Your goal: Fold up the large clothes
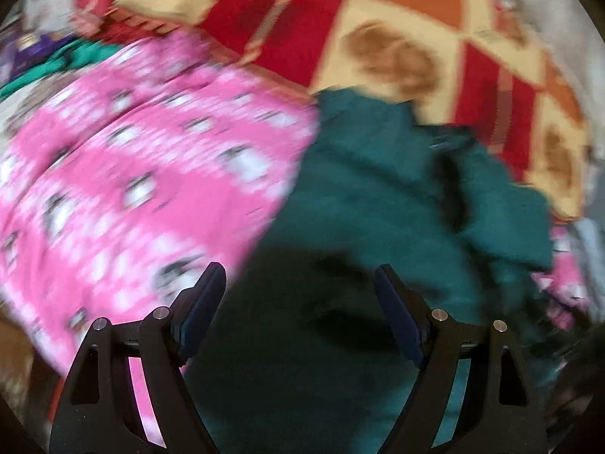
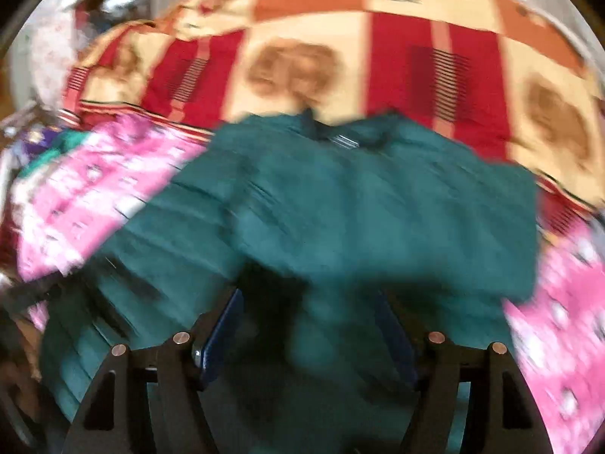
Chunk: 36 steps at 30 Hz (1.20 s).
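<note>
Teal garment (image 2: 340, 204) spread over pink blanket (image 1: 132, 174) | left gripper (image 1: 300, 283) spread wide, empty | right gripper (image 2: 310, 310) spread wide, teal cloth between fingers at 6 o'clock, grip unclear

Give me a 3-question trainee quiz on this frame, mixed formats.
1. True or false: the left gripper is clamped on the dark teal fabric garment.
2. The pink patterned cloth lies on which side of the garment in the left wrist view? A) left B) right
3. Fill in: the right gripper has its jaws ____.

Key: 1 false; 2 A; 3 open.
</note>
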Tool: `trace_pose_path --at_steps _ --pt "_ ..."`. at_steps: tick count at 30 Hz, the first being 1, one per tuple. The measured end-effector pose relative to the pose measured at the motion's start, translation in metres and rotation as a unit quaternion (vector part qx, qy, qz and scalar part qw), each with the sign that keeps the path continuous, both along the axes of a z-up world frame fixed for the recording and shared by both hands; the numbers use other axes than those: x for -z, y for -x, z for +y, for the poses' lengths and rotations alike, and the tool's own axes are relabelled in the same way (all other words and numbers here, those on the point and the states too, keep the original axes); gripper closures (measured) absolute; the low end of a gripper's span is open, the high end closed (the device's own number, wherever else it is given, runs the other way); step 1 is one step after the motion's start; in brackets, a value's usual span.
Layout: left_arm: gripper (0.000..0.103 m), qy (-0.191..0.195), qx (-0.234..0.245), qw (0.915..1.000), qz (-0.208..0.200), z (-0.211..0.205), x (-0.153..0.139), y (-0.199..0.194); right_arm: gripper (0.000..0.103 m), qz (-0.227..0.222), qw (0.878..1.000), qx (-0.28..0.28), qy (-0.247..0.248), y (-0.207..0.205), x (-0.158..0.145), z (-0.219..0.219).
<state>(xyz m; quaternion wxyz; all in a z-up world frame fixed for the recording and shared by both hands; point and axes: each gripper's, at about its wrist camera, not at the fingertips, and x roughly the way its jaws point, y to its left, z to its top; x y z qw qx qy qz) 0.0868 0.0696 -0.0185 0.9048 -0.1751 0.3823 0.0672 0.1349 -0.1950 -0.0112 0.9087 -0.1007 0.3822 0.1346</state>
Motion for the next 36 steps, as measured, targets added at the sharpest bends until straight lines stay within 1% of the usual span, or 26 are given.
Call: trace_pose_path --at_steps 2,3,4,6,7,9,10,12,13,15,16,17,18,19,20,21,24,29,33,36 --pt "0.022 0.006 0.045 0.9988 -0.018 -0.02 -0.012 -0.018 0.034 0.009 0.999 0.042 -0.006 0.009 0.01 -0.028" --pt "0.022 0.012 0.081 0.9965 -0.018 -0.034 -0.016 -0.034 0.034 0.019 0.998 0.065 -0.019 0.009 0.014 -0.042" --pt "0.022 0.016 0.102 0.9945 -0.018 -0.042 -0.018 -0.046 0.034 0.034 0.994 0.097 -0.049 0.008 0.016 -0.062" --pt "0.022 0.042 0.152 0.9874 -0.005 -0.064 -0.015 -0.079 0.034 0.038 0.984 0.148 -0.092 0.008 0.017 -0.091" --pt "0.022 0.055 0.163 0.985 0.001 -0.07 -0.011 -0.091 0.034 0.053 0.978 0.169 -0.107 0.005 0.022 -0.102" --pt "0.022 0.074 0.171 0.9823 0.02 -0.08 0.0 -0.116 0.033 0.082 0.972 0.174 -0.134 -0.001 0.033 -0.113" --pt "0.022 0.083 0.172 0.9811 0.031 -0.084 0.008 -0.128 0.033 0.087 0.971 0.17 -0.144 -0.004 0.036 -0.116" --pt "0.022 0.108 0.18 0.977 0.037 -0.088 0.021 -0.145 0.03 0.083 0.972 0.165 -0.142 -0.006 0.035 -0.115" --pt "0.022 0.116 0.18 0.976 0.039 -0.089 0.026 -0.149 0.029 0.083 0.974 0.162 -0.137 -0.006 0.035 -0.114" --pt "0.022 0.141 0.175 0.9735 0.042 -0.089 0.036 -0.155 0.022 0.084 0.975 0.154 -0.137 -0.009 0.036 -0.112" --pt "0.022 0.148 0.172 0.9732 0.039 -0.088 0.038 -0.154 0.021 0.085 0.975 0.152 -0.137 -0.01 0.037 -0.111" --pt "0.03 0.155 0.168 0.9731 0.031 -0.086 0.039 -0.153 0.02 0.085 0.976 0.151 -0.135 -0.009 0.038 -0.108" --pt "0.055 0.165 0.169 0.9714 0.026 -0.085 0.04 -0.153 0.017 0.085 0.976 0.149 -0.134 -0.01 0.038 -0.108" --pt "0.067 0.175 0.172 0.969 0.028 -0.085 0.041 -0.152 0.016 0.086 0.976 0.147 -0.133 -0.007 0.039 -0.107" --pt "0.076 0.187 0.172 0.9668 0.031 -0.084 0.043 -0.152 0.012 0.087 0.977 0.144 -0.133 -0.007 0.04 -0.106" --pt "0.083 0.188 0.17 0.9671 0.027 -0.083 0.042 -0.15 0.008 0.088 0.977 0.14 -0.132 -0.006 0.041 -0.105" --pt "0.087 0.17 0.169 0.9708 0.012 -0.088 0.032 -0.144 0.0 0.098 0.979 0.129 -0.125 -0.009 0.044 -0.099" --pt "0.088 0.143 0.16 0.9757 -0.047 -0.076 -0.01 -0.127 0.0 0.102 0.978 0.129 -0.125 -0.008 0.046 -0.099" --pt "0.088 0.118 0.157 0.9762 -0.091 -0.048 -0.046 -0.115 0.0 0.103 0.979 0.129 -0.122 -0.008 0.047 -0.099" --pt "0.088 0.098 0.141 0.9792 -0.109 -0.02 -0.057 -0.107 0.0 0.104 0.979 0.13 -0.121 -0.008 0.047 -0.099"
